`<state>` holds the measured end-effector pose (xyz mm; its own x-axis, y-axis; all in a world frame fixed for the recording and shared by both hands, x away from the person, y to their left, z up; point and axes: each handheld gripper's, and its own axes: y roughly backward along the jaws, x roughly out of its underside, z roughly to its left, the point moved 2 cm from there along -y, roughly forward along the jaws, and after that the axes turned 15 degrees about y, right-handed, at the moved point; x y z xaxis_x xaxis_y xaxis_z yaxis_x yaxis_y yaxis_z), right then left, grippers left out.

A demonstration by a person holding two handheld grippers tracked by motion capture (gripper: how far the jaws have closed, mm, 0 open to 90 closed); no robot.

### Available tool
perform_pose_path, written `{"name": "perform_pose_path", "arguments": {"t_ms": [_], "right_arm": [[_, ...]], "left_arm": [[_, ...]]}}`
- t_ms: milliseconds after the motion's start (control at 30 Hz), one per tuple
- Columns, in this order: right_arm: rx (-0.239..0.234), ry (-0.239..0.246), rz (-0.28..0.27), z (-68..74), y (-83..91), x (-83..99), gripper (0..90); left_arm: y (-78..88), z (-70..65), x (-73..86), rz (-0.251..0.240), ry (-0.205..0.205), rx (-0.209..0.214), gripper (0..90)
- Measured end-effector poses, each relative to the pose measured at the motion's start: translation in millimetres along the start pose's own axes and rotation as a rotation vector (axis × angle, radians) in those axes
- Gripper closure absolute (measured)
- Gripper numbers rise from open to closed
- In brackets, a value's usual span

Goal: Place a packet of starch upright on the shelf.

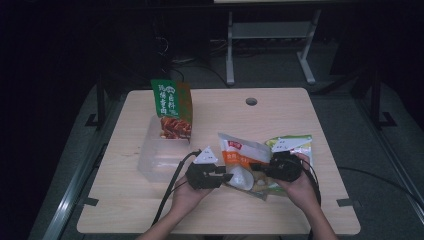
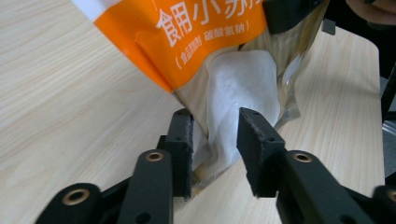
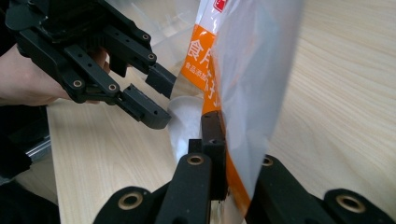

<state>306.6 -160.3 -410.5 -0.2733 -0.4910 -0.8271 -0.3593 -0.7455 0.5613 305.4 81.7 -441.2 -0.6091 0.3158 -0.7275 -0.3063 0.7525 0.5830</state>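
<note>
Pouch [image 1: 240, 162] slanting, right gripper [image 3: 233, 154] clamped on it, left gripper [image 2: 215, 140] loosely astride.

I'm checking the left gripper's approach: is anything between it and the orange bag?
Nothing visible. The left gripper is open, with the lower end of the orange bag already between its jaws, pads not pressing. The right gripper is shut on the bag's other end.
</note>
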Motion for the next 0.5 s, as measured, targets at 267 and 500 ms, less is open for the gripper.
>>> {"name": "perform_pose_path", "arguments": {"t_ms": [267,500], "right_arm": [[0.030,0.020,-0.017,2.5,6.8,-4.1,89.8],[0.064,0.019,-0.035,0.1,12.3,-7.1,89.9]], "left_arm": [[5.6,3.2,9.6,0.006,0.015,0.013,53.8],[14.0,0.6,16.2,0.014,-0.021,-0.004,48.5]]}}
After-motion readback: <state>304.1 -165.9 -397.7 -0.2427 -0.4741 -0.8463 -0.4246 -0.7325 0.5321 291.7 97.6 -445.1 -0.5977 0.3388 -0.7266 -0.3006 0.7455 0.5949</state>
